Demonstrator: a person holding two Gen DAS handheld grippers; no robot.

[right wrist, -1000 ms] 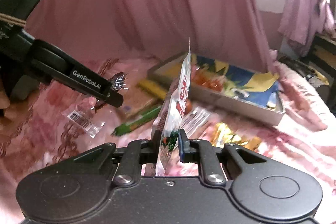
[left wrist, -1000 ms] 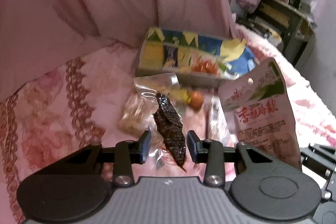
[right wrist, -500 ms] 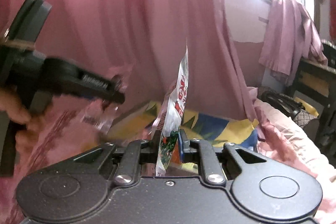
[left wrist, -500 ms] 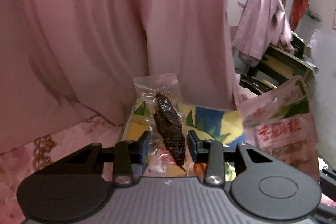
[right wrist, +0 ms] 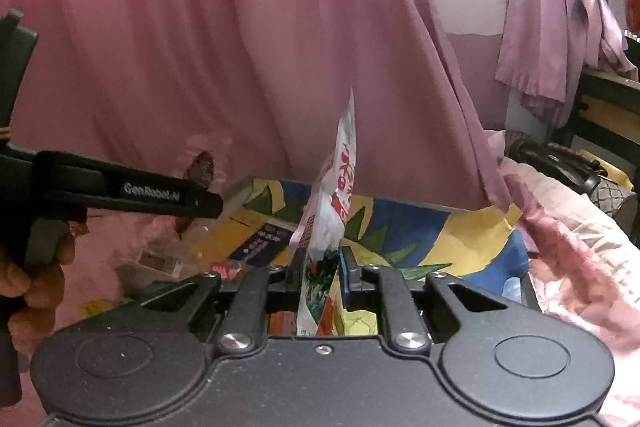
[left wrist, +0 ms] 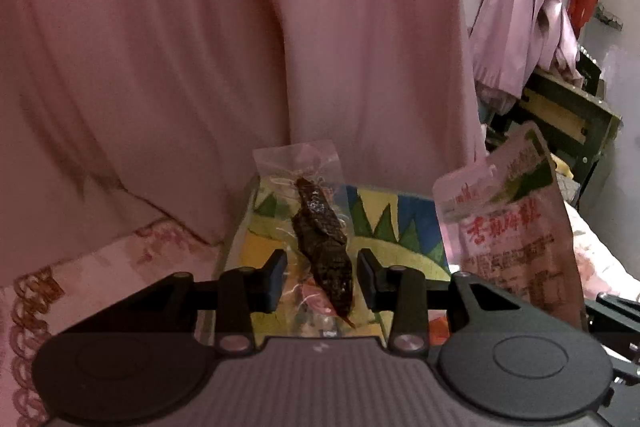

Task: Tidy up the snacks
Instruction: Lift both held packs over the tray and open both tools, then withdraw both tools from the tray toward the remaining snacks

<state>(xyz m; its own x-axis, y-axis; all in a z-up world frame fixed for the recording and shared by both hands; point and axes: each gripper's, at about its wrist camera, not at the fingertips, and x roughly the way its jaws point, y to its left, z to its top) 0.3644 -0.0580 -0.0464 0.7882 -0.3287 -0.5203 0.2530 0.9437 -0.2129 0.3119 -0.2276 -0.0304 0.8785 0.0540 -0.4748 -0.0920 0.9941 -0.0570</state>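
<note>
My left gripper [left wrist: 322, 277] is shut on a clear pouch of dark dried meat [left wrist: 322, 247], held upright over the near edge of a colourful box [left wrist: 400, 223]. My right gripper [right wrist: 320, 273] is shut on a white and red snack bag [right wrist: 340, 187], seen edge-on, held above the same box [right wrist: 440, 239]. In the left wrist view that bag [left wrist: 508, 227] hangs at the right. In the right wrist view the left gripper [right wrist: 200, 203] sits at the left with its pouch [right wrist: 202, 167].
A pink curtain [left wrist: 240, 47] hangs right behind the box. The box stands on a pink flowered bedspread [left wrist: 120, 267]. Loose snack packets [right wrist: 160, 261] lie left of the box. A dark desk with hanging clothes [left wrist: 560, 99] is at the far right.
Both grippers have risen and moved forward from over the loose snacks to above the box, each still holding its packet. The loose snacks have dropped out of the left wrist view.
</note>
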